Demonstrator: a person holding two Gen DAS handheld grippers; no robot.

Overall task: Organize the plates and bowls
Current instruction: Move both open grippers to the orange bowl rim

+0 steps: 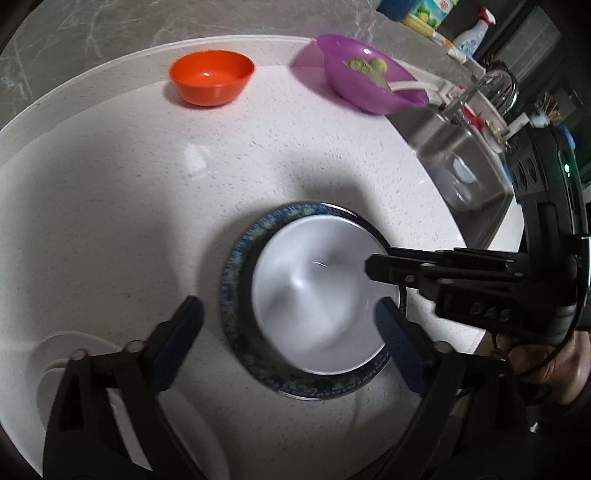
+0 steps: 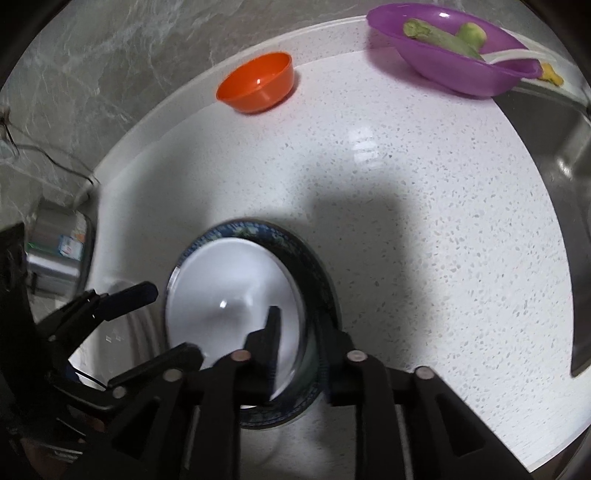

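Left claw (image 1: 291, 328) spread wide and gripping nothing, pointed steeply down. Straddles the left side of the white bowl (image 1: 314, 288): one finger out over bare countertop (image 1: 147, 184) left of the stack, the other over the bowl's right rim, pads clear of it.

Right claw (image 2: 299, 339) only narrowly parted, reaching in from the sink side. One finger inside the white bowl, the other outside the rims. Rims in the gap, yet a strip of bowl wall visible beside the inner pad, so apparently not pinched. Held by a hand (image 1: 554, 362) at the lower right.

White bowl nested mouth-up in a blue-patterned plate (image 1: 236, 280), shifted toward the plate's right side. Round, so no long axis to speak of. Stack near the front edge of the countertop, well back from the sink (image 1: 461, 177).

Wide bare stone between the stack and the back edge. There, an orange bowl (image 1: 210, 77), upright and empty. Further right, at the corner by the sink, an oval purple bowl (image 1: 369, 77) holding green vegetable pieces (image 2: 436, 33) and a white spoon (image 2: 513, 55), long axis running toward the sink.

White dish (image 1: 66, 354) near the front left, partly hidden behind the left claw.
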